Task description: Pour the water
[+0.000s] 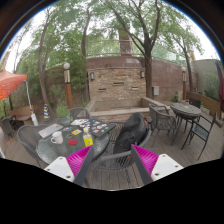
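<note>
Claw (113, 162): open, pink pads (144, 160) apart, nothing between them, held above a chair (128, 140).
Desk (60, 150): round glass top, beyond the left finger, carrying small things; no water vessel can be told among them.
Behind: brick wall (118, 80), trees.

Glass-top table (62, 140), metal mesh chair (118, 152), rough stone wall (117, 80).
</note>
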Action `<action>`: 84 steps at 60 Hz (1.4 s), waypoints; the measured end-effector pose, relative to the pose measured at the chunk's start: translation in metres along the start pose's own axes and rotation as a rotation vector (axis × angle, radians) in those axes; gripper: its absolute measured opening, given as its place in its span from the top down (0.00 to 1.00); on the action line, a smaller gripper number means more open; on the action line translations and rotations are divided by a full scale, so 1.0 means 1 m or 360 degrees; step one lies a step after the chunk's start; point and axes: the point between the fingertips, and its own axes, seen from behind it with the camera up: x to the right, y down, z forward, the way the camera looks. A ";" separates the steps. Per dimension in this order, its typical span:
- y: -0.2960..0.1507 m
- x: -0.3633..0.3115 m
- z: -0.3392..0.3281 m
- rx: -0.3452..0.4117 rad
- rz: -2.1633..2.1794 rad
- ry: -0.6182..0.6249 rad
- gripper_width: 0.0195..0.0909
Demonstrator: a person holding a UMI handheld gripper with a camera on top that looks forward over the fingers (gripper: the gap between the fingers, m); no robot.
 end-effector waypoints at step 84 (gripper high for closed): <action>0.057 -0.175 0.419 0.0014 -0.0184 0.0022 0.75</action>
